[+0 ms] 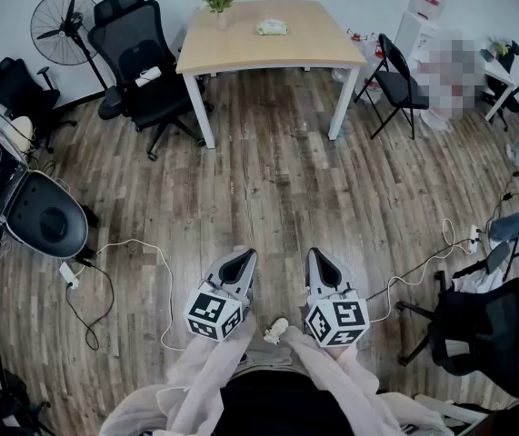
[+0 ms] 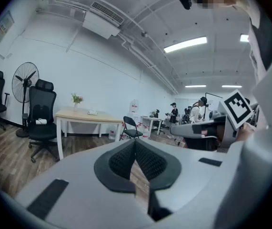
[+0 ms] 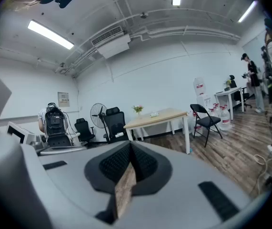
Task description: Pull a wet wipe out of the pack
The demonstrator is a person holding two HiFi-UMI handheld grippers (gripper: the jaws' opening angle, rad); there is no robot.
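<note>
The wet wipe pack [image 1: 272, 27] lies on a light wooden table [image 1: 241, 53] far across the room, beside a small vase of flowers [image 1: 219, 0]. Both grippers are held close to the person's body, well short of the table. My left gripper [image 1: 242, 256] is shut with nothing between its pads. My right gripper [image 1: 317, 254] is shut too and holds nothing. In the left gripper view the pack [image 2: 93, 112] is a small shape on the distant table, beyond the left gripper [image 2: 135, 142]. In the right gripper view the pack [image 3: 154, 113] shows beyond the right gripper [image 3: 129, 144].
Wood floor stretches between me and the table. A black office chair [image 1: 141, 62] and a standing fan [image 1: 64, 27] stand left of the table, a folding chair [image 1: 397, 80] to its right. White cables [image 1: 141, 252] and a power strip [image 1: 68, 274] lie on the floor. People stand in the distance [image 2: 200, 109].
</note>
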